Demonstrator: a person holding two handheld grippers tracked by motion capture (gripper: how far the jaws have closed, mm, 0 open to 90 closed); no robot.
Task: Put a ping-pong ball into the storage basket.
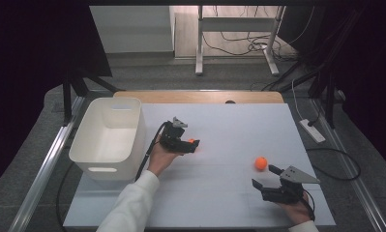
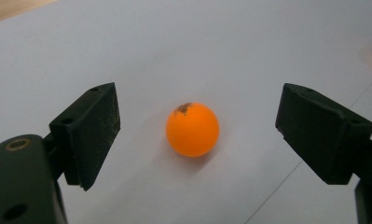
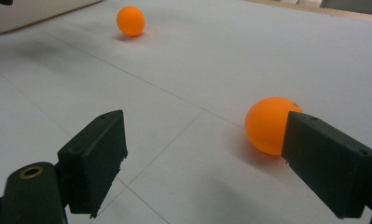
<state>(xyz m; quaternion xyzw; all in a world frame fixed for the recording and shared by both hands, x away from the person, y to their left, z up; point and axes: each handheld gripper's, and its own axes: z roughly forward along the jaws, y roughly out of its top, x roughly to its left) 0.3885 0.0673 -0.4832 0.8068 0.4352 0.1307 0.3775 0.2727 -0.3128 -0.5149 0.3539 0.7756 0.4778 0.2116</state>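
My left tongs (image 2: 197, 135), spread wide, straddle one orange ball (image 2: 192, 129); I'd close straight on it.

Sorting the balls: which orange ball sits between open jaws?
The orange ball centred in the left gripper, beside the white bin; the other ball lies beyond the right gripper.

Orange ball (image 3: 267, 123) beside spread fingers (image 3: 97, 161)
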